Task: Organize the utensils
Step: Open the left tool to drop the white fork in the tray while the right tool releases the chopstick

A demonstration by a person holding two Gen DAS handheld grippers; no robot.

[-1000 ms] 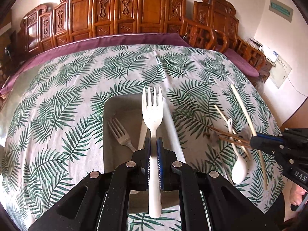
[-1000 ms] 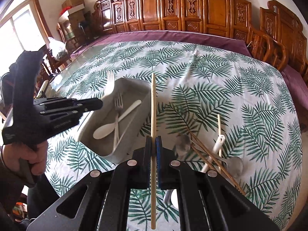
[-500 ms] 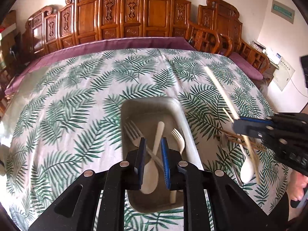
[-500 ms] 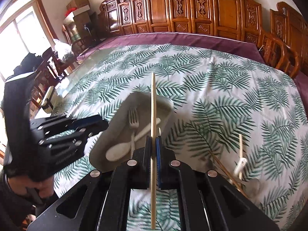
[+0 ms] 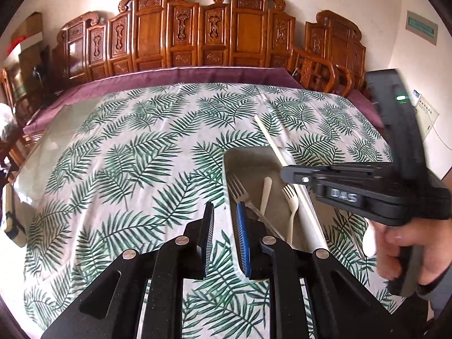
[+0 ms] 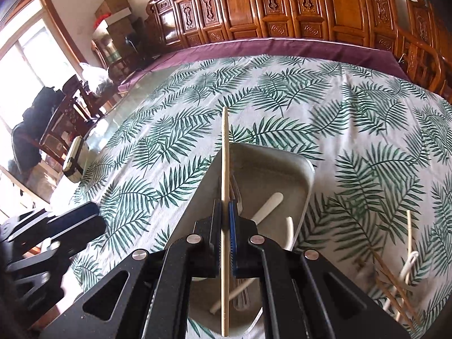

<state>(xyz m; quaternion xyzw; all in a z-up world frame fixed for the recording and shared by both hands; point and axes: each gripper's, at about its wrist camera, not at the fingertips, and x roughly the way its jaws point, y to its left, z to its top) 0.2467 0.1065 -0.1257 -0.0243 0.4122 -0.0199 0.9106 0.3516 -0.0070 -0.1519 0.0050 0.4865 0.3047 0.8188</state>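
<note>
Right tongs (image 6: 225, 217) pinched shut on a single chopstick (image 6: 224, 152), held near its middle so both ends project and the stick stays balanced; in the left wrist view the same chopstick (image 5: 278, 152) slants over the tray (image 5: 248, 155), its far end reaching past the tray's far rim. The stick is carried above the tray's length, probably so that it can be let go to lie flat inside rather than across a wall. Left tongs (image 5: 224, 233) stand slightly parted with nothing between the pads, over the leaf-print cloth of the surface (image 5: 127, 155) just beside the tray's left wall; standing off to the side leaves the tray free for the other hand (image 5: 406, 251).

The tray already holds a metal fork (image 5: 238, 186), a pale plastic fork (image 5: 292, 203) and a pale spoon whose handle (image 5: 265, 192) lies between them, all pointing roughly lengthwise, an arrangement that leaves room along the right wall.

Unsorted pieces remain on the cloth to the right of the tray (image 6: 309, 175): a loose heap of chopsticks (image 6: 395, 291) with a white spoon (image 6: 408, 268) lying among them. Judged from this layout, sorting is partly done, and the held chopstick is the piece now being delivered.
</note>
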